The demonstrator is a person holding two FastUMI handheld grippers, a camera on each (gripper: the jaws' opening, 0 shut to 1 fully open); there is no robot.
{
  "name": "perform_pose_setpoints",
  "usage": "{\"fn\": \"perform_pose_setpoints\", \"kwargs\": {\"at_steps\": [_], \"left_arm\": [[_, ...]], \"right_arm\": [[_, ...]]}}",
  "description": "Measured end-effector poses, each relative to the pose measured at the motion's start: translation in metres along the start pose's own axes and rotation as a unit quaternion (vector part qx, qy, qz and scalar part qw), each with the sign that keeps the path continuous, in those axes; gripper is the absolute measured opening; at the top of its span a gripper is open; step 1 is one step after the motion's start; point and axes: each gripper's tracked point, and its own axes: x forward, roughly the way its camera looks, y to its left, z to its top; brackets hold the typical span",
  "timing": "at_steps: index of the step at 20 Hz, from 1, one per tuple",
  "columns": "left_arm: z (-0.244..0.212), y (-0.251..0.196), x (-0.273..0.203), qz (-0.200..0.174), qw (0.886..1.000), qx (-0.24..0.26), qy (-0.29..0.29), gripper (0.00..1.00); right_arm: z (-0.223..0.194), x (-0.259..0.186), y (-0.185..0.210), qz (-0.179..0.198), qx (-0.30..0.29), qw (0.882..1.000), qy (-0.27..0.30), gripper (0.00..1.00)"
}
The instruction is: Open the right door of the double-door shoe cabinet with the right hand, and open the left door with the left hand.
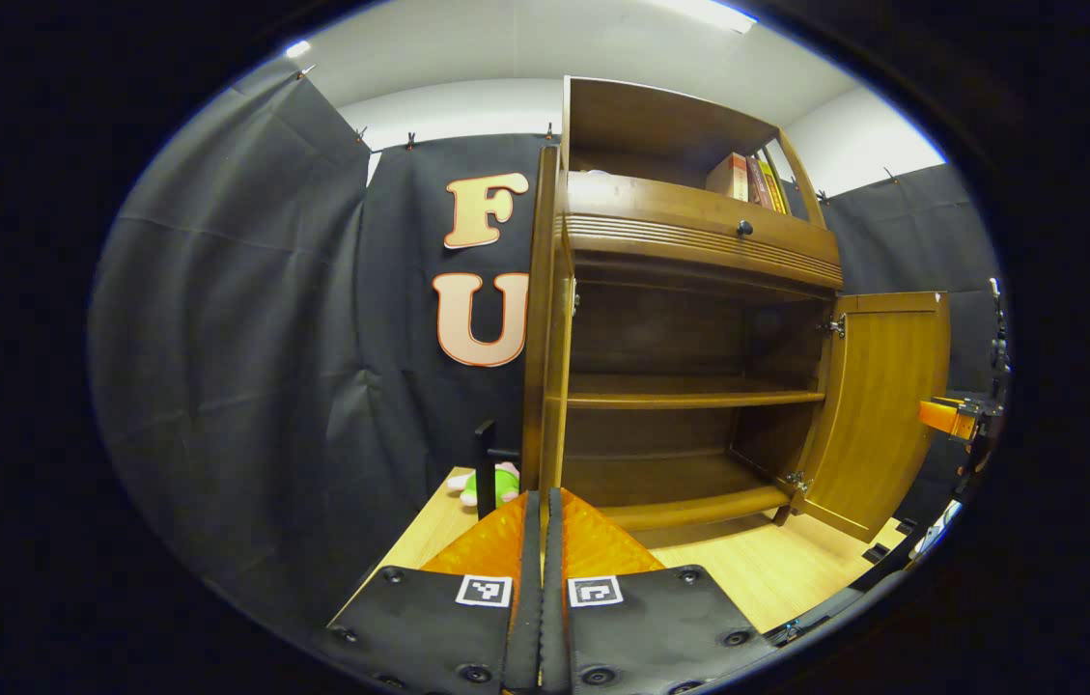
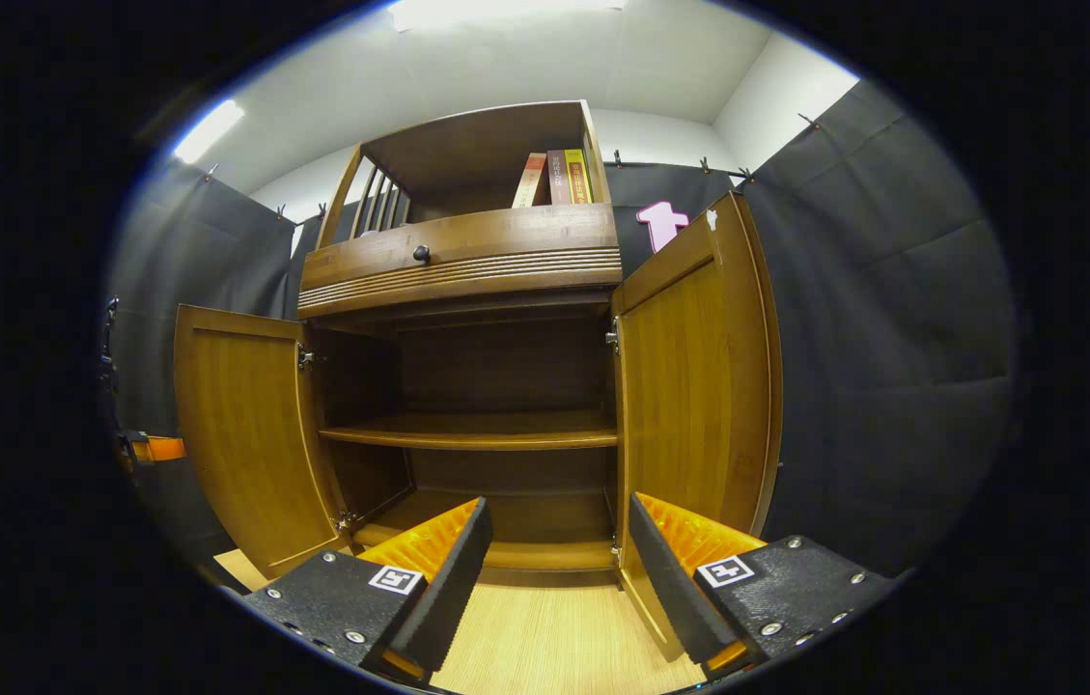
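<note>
Both doors of the shoe cabinet (image 2: pixel 467 386) are swung wide open now. My left gripper (image 1: pixel 541 541) sits low over the desk (image 1: pixel 757 569), fingers clenched together, right at the edge of the left door (image 1: pixel 545 328), though I can't tell if they pinch it. My right gripper (image 2: pixel 559 550) is released, fingers spread, just beside the right door (image 2: pixel 689 386) without touching. Bare shelves inside, books (image 2: pixel 552 179) up top, a plush toy (image 1: pixel 489 483) on the desk, black cloth all around.

Bright ceiling lights (image 2: pixel 467 12), sharp focus, shadowed cabinet interior (image 2: pixel 496 372), strong fisheye edge curvature.
</note>
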Motion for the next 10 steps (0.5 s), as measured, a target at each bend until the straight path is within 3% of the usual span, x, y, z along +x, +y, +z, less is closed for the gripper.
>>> {"fn": "perform_pose_setpoints", "kwargs": {"at_steps": [3, 4, 6, 8, 9, 10], "left_arm": [[0.016, -0.014, -0.002, -0.002, 1.0, -0.002, -0.017, 0.08], [0.024, -0.022, 0.0, -0.002, 1.0, -0.001, -0.021, 0.04], [0.038, -0.031, 0.001, 0.002, 0.999, 0.015, -0.033, 0.08], [0.045, -0.044, 0.002, -0.003, 0.999, 0.027, -0.037, 0.12], [0.045, -0.05, 0.003, -0.005, 0.999, 0.032, -0.036, 0.26], [0.047, -0.056, 0.006, -0.007, 0.999, 0.035, -0.033, 0.29]], "right_arm": [[0.003, 0.002, -0.006, -0.006, -0.002, 1.0, -0.001, 0.99], [0.003, 0.004, -0.007, -0.008, -0.002, 1.0, 0.0, 1.0], [0.006, 0.005, -0.01, -0.009, -0.004, 1.0, 0.001, 1.0], [0.008, 0.006, -0.014, -0.012, -0.008, 1.0, -0.001, 0.99], [0.01, 0.007, -0.015, -0.013, -0.008, 1.0, -0.002, 0.99], [0.012, 0.008, -0.017, -0.014, -0.007, 1.0, -0.003, 0.88]]}}
